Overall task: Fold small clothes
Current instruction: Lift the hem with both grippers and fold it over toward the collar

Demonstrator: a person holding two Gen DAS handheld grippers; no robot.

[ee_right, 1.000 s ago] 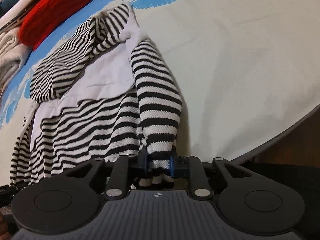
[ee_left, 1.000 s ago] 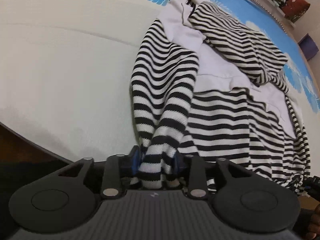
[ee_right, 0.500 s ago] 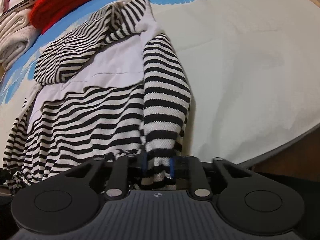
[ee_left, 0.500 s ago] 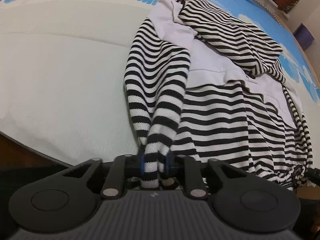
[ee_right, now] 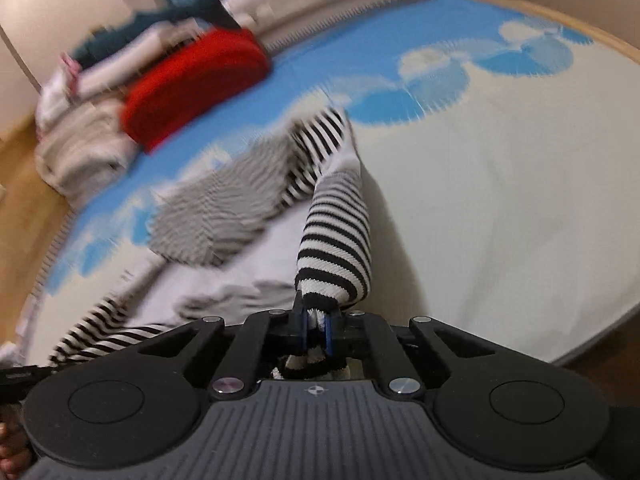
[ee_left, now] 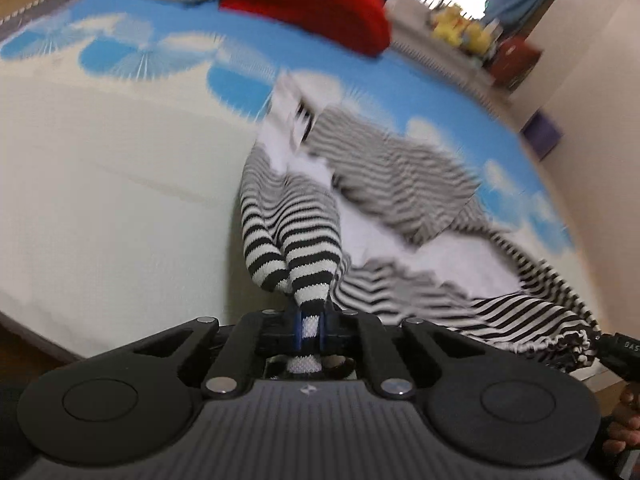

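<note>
A black-and-white striped top with white panels (ee_left: 400, 200) lies on the cream and blue bed cover (ee_left: 100, 180); it also shows in the right wrist view (ee_right: 224, 216). My left gripper (ee_left: 310, 326) is shut on the striped cuff of one sleeve (ee_left: 308, 248), lifted off the bed. My right gripper (ee_right: 316, 330) is shut on the cuff of the other sleeve (ee_right: 336, 248), also lifted. The garment's far part is motion-blurred in both views.
A red folded garment (ee_left: 308, 4) lies at the far side of the bed, next to pale folded clothes (ee_right: 80, 148). Soft toys (ee_left: 460, 32) and a purple box (ee_left: 540, 140) stand beyond the bed. The bed edge (ee_right: 592, 344) runs close below the grippers.
Both grippers have risen and tilted up, lifting the sleeve cuffs off the bed. The garment's lower part has been pulled up with them, and more of the room shows.
</note>
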